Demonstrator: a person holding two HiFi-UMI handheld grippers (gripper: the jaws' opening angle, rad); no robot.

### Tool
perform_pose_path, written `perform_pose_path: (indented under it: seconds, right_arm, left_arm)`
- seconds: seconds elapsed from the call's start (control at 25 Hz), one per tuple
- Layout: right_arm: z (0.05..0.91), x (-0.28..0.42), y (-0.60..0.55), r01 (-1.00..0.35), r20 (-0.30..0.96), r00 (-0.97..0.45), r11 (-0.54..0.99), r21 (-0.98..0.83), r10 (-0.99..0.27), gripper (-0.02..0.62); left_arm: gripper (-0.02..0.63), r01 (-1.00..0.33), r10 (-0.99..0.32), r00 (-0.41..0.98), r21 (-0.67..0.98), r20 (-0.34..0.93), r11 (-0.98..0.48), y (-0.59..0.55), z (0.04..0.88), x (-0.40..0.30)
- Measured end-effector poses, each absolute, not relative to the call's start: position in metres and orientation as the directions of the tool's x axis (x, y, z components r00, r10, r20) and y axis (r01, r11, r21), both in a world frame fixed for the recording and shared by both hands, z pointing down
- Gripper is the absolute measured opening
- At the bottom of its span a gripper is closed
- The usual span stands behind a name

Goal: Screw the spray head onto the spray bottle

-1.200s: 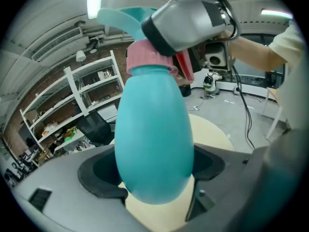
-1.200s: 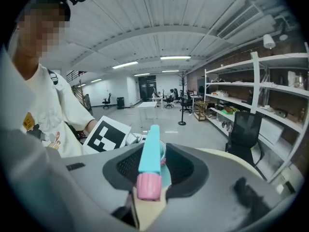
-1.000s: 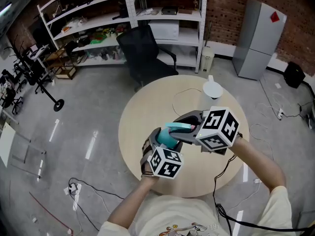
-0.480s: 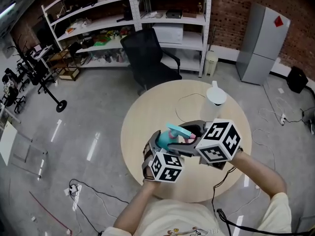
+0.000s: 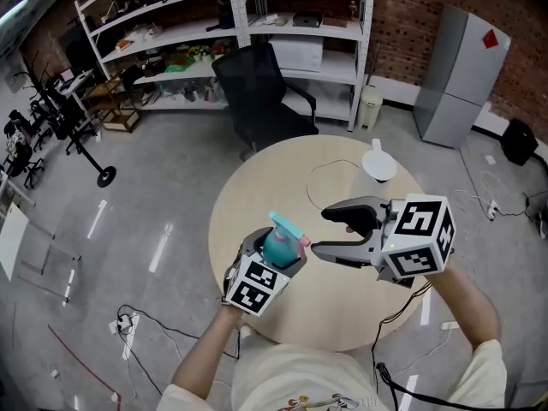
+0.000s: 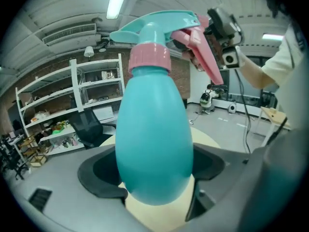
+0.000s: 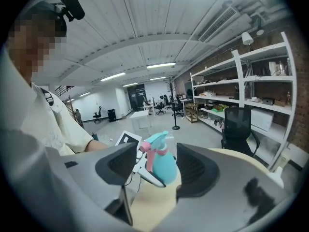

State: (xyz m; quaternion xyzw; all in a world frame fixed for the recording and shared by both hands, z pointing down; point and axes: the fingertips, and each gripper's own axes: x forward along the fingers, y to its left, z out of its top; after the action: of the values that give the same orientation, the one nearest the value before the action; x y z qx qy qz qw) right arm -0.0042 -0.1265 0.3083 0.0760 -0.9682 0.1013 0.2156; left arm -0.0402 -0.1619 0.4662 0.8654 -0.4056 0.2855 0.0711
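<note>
**Head view:** Your left claw (image 5: 278,259), in the lower middle of the frame, is clamped on the belly of the teal spray bottle (image 5: 278,247). It holds the bottle upright above the round counter (image 5: 257,187). The spray head (image 5: 285,226) sits on top. Your right claw (image 5: 325,232) is just right of the bottle and clear of it. Its jaws have just been opening and now stand wide, with nothing between them.

**Left gripper view:** The spray bottle (image 6: 153,144) fills the centre, with both pads against its lower curve. Treat it as smooth, thin plastic: probably light, a little springy and slippery on that rounded taper. Grip low and firm, but don't crush it. The pink collar (image 6: 149,59) at the neck is the part to take for turning. The pink trigger (image 6: 205,52) at the upper right is not; it would likely give under pressure. I can't judge whether the thread is fully home.

**Right gripper view:** The jaws gape wide, and the bottle (image 7: 163,167) shows beyond the gap, untouched.

**Writing:** No brand, label or print is legible on the bottle or head. Only the square black-and-white marker patterns on the claws' cubes show.
</note>
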Motion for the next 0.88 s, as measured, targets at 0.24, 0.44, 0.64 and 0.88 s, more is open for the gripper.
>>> perform_pose_path:
  seconds: [0.24,0.44,0.64,0.88]
  right_arm:
    - [0.298,-0.013,-0.107,0.024,0.341,-0.938,0.993,-0.116,0.062,0.255]
    - [0.304,-0.012,-0.094,0.179,0.35,-0.917,0.982,-0.059,0.189,0.253]
    - [0.308,-0.02,-0.075,0.309,0.331,-0.895,0.951,-0.019,0.297,0.252]
    - [0.303,-0.019,-0.052,0.423,0.329,-0.854,0.906,-0.012,0.403,0.227]
  left_arm:
    - [0.407,-0.501,-0.461,0.71,-0.078,0.532,-0.862,-0.122,0.45,-0.04]
    - [0.408,-0.359,-0.345,0.779,-0.078,0.524,-0.93,-0.101,0.424,-0.012]
    - [0.407,-0.23,-0.236,0.812,-0.079,0.533,-0.97,-0.082,0.417,0.008]
    - [0.407,-0.084,-0.107,0.813,-0.067,0.572,-0.994,-0.059,0.422,0.018]
